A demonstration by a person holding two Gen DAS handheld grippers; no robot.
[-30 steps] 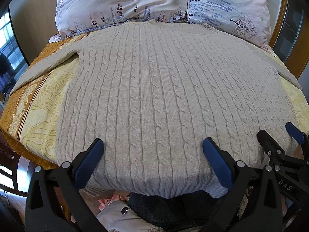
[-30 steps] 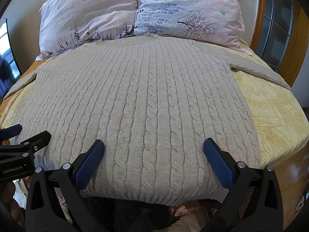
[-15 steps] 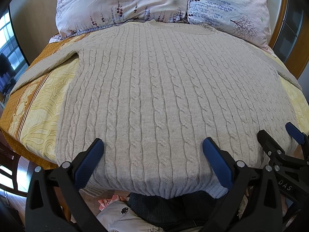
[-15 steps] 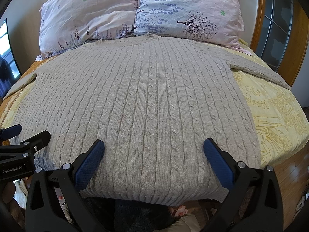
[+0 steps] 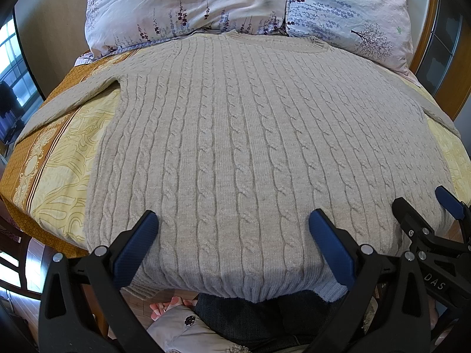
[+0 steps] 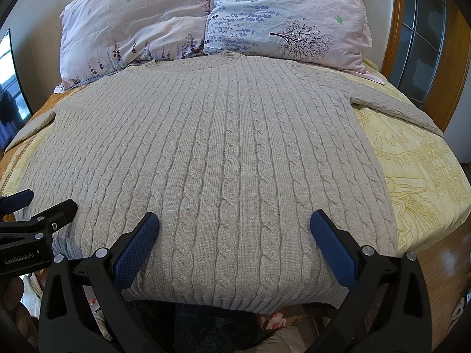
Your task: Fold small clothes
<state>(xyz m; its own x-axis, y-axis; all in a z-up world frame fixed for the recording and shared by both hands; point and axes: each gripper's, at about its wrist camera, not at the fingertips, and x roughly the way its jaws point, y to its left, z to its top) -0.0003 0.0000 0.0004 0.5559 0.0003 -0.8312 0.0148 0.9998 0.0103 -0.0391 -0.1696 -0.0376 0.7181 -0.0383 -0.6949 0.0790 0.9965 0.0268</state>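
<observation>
Comparing with a second ago, nothing moves: your left tool (image 5: 232,229) and right tool (image 6: 234,229) hover wide over the flat sweater (image 5: 250,147); folding is unstarted.

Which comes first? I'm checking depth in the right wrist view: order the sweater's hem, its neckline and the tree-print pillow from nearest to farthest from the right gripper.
1. Sweater hem, directly below the open right gripper.
2. Neckline, far end, centre.
3. Tree-print pillow, behind the neckline, toward the right.
</observation>
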